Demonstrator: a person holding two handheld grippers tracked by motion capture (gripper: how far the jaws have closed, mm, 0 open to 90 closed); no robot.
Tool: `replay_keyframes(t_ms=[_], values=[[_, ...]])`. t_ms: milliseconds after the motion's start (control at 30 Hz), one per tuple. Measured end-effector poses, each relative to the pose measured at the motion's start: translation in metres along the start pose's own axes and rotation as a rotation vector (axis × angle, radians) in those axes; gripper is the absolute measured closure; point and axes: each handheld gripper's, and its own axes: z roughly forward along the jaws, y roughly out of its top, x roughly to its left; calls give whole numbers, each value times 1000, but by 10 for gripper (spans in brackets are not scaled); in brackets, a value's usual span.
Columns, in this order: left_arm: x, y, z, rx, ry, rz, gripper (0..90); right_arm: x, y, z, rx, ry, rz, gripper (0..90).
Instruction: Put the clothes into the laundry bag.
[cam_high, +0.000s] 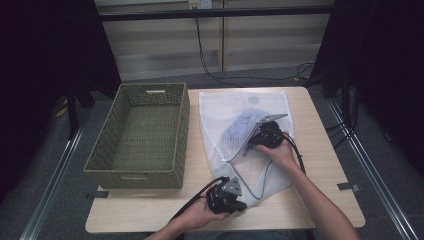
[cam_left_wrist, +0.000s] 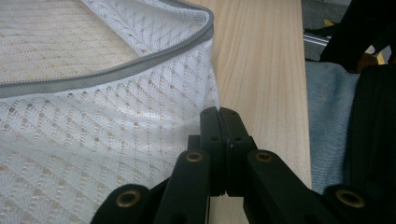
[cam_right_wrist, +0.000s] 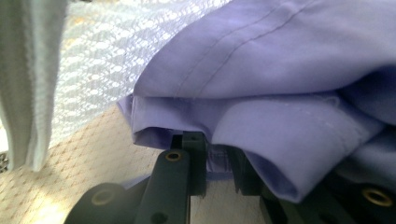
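**Garment being drawn from a held mesh bag**

The white mesh bag (cam_high: 235, 140) is laid flat on the tabletop (cam_high: 320, 150), to the right of the woven basket (cam_high: 137, 135). Its near corner is pinned by the left claw (cam_high: 239, 204), whose jaws are pressed together on the mesh edge, apparently so that the bag is kept from sliding. The right claw (cam_right_wrist: 217, 170) is pushed into the zippered opening, and its jaws are clamped on a fold of the purple garment (cam_right_wrist: 280, 93), which is lying partly inside the bag. The basket is judged to be the garment's destination.
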Motion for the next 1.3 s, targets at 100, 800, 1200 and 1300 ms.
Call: replay_keyframes(t_ms=[100,800,1200,1300], values=[[0,0,0,0,0,1,896,0,2,1,3,-14,1,786],[0,0,0,3,0,-6,896,0,6,2,-7,-34,-1,713],[0,0,0,1,0,-9,896,7,-3,-22,-65,99,-33,555],[0,0,0,2,0,-9,896,6,-6,-33,-91,125,-31,536]])
